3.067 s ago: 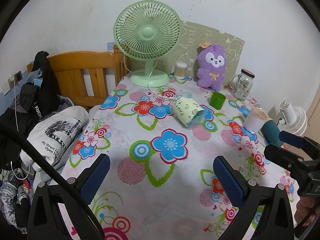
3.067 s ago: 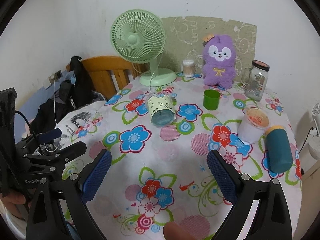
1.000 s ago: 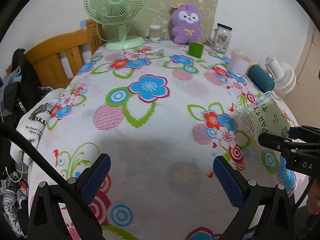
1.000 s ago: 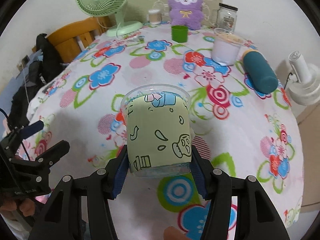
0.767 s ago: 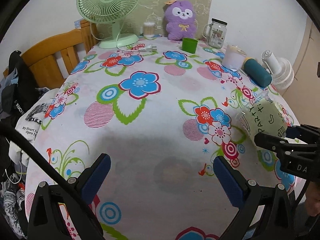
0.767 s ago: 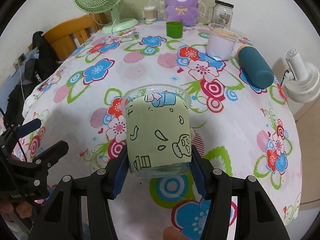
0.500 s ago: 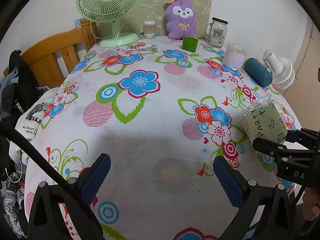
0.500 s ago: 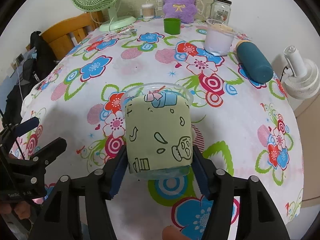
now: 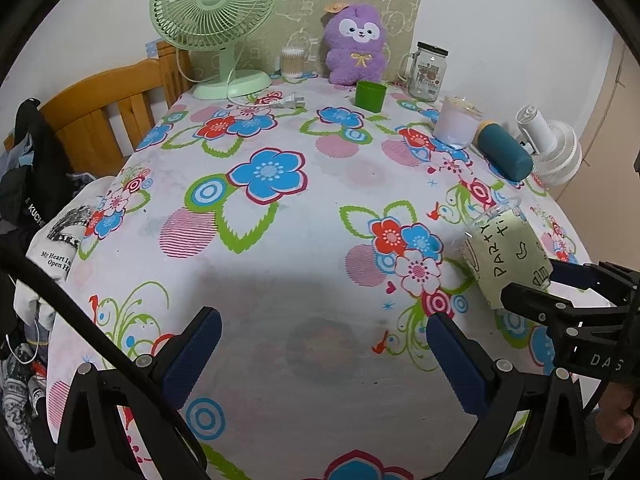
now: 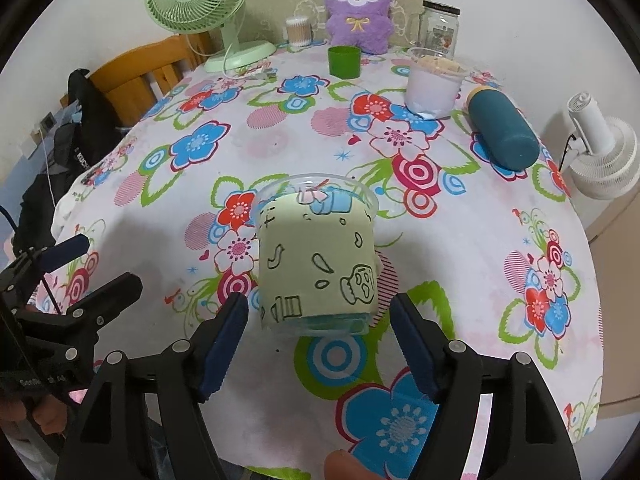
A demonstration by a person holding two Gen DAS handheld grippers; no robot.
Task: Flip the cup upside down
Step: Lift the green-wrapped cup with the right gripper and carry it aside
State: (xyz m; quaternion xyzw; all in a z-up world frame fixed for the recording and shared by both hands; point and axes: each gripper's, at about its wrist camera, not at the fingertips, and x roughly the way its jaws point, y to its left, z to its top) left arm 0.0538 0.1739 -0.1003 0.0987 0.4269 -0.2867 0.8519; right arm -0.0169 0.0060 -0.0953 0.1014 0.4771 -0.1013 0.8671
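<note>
The cup [image 10: 316,256] is clear plastic with a pale green cartoon sleeve. It sits tilted over the floral tablecloth [image 10: 280,128], its clear rim pointing away from me and its bluish base nearest the camera. My right gripper [image 10: 318,316] is open around the base, with a thin gap between each blue pad and the cup. In the left wrist view the same cup [image 9: 504,256] is at the right, leaning up-left, with the right gripper [image 9: 560,292] behind it. My left gripper [image 9: 320,344] is open and empty above the table's near edge.
At the back stand a green fan [image 9: 216,4], a purple plush toy [image 9: 356,40], a small green cup [image 9: 370,96], a glass jar [image 9: 426,72] and a white tub [image 9: 456,124]. A teal bottle [image 9: 506,152] lies near the right edge. A wooden chair [image 9: 104,112] is on the left.
The right gripper's fingers have spread a little and no longer press the cup's sides. The cup has come lower toward the tablecloth. The left gripper has hardly moved.
</note>
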